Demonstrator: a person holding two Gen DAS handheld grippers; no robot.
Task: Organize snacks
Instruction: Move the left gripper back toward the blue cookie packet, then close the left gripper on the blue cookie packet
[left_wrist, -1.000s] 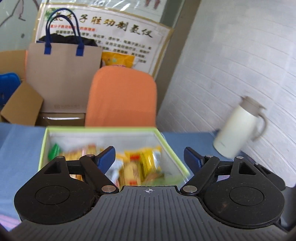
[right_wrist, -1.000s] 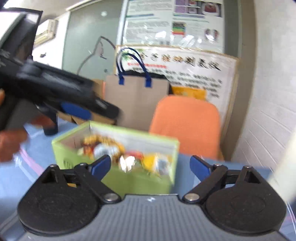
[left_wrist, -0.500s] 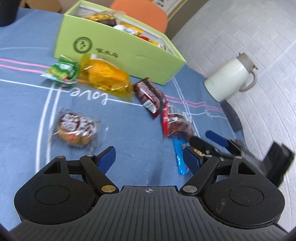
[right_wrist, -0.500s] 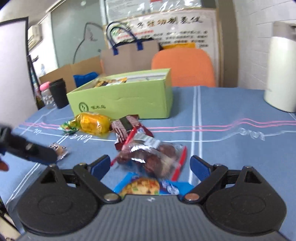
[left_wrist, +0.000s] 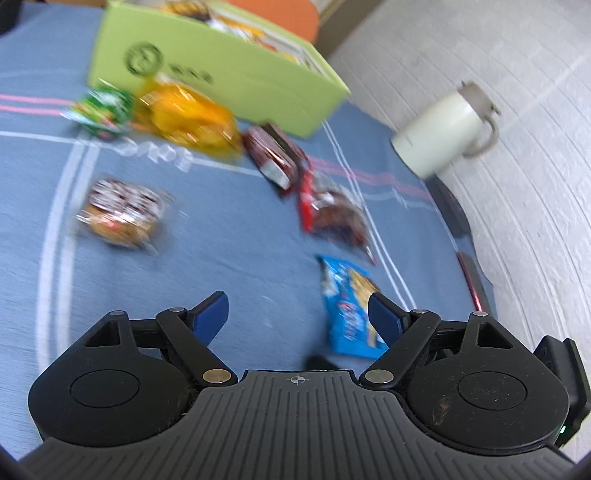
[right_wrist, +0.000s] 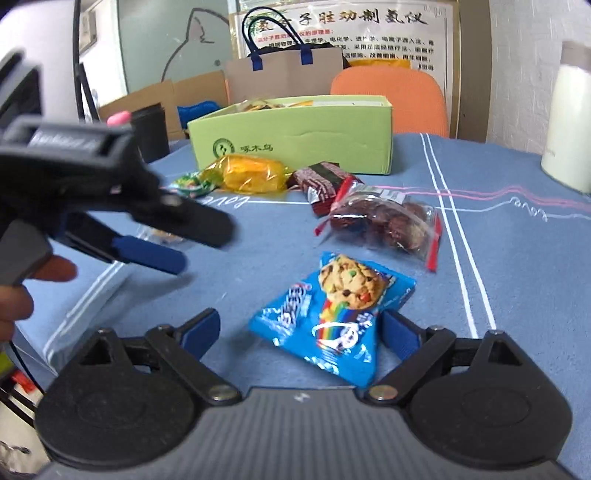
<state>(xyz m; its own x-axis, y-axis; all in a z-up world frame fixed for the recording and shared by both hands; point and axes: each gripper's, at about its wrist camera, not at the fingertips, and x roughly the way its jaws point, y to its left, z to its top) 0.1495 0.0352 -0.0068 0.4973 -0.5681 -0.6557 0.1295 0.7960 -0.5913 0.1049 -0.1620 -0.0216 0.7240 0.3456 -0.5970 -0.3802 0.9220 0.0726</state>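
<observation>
A green box (right_wrist: 295, 138) (left_wrist: 221, 74) with several snacks in it stands at the back of the blue tablecloth. Loose in front of it lie a green candy pack (right_wrist: 190, 184), a yellow pack (right_wrist: 253, 173) (left_wrist: 188, 120), a dark brown bar (right_wrist: 321, 181) (left_wrist: 275, 157), a clear bag of red dates (right_wrist: 384, 221) (left_wrist: 334, 218), a round cake pack (left_wrist: 123, 212) and a blue cookie pack (right_wrist: 332, 314) (left_wrist: 347, 306). My right gripper (right_wrist: 301, 330) is open with the blue cookie pack between its fingers. My left gripper (left_wrist: 297, 314) is open and empty above the cloth; it also shows in the right wrist view (right_wrist: 155, 243).
A white thermos jug (left_wrist: 443, 134) (right_wrist: 569, 122) stands at the table's right edge by the white wall. A black cup (right_wrist: 149, 129) stands left of the box. An orange chair (right_wrist: 391, 99), a paper bag (right_wrist: 284, 75) and cardboard boxes lie behind the table.
Both grippers have come down from over the box towards the loose snacks. The right gripper has moved up to the blue cookie pack. The left has shifted closer over the cloth.
</observation>
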